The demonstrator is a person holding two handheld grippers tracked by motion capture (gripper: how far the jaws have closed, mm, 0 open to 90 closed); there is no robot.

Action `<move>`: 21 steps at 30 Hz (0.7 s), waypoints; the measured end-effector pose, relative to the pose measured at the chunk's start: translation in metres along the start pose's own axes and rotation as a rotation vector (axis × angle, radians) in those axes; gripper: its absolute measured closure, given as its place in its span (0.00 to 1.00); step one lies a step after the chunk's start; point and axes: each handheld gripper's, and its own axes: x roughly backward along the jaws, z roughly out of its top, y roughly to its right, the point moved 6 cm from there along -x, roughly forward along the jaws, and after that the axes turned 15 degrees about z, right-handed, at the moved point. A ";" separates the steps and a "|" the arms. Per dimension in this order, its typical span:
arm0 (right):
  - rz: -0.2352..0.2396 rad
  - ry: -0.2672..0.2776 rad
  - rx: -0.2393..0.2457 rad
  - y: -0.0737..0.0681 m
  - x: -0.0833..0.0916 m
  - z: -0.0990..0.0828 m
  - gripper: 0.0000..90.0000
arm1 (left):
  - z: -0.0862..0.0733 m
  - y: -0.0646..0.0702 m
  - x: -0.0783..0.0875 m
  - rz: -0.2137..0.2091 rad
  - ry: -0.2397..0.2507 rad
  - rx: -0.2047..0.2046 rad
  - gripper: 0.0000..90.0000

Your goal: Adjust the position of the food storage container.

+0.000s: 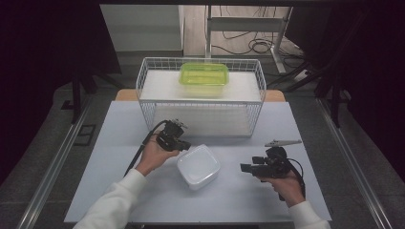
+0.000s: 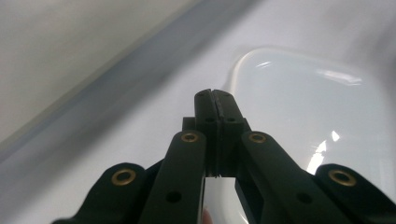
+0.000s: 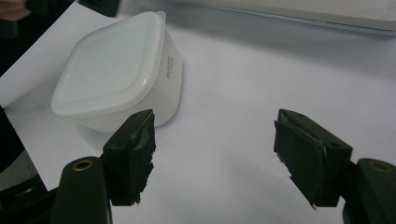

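On pale table [image 1: 119,157], white tub [image 1: 198,166]

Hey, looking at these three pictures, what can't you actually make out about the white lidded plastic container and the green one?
- White lidded plastic container: contents hidden in every view by its opaque lid and walls.
- Its small side print: too small to read, right gripper view.
- Its far edge: blurred, and partly covered by the shut left gripper, left gripper view.
- Green translucent lidded box on the white wire basket: contents unclear, far off, high view.
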 end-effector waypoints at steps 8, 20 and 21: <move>-0.002 0.004 -0.003 -0.002 0.000 0.000 0.33 | -0.017 0.040 0.037 -0.085 0.001 -0.043 0.99; -0.008 0.008 -0.006 0.001 0.002 0.001 0.33 | -0.056 0.105 0.033 -0.214 -0.074 -0.146 0.99; -0.008 0.008 -0.008 0.001 0.002 0.000 0.33 | -0.057 0.108 0.031 -0.216 -0.078 -0.146 0.99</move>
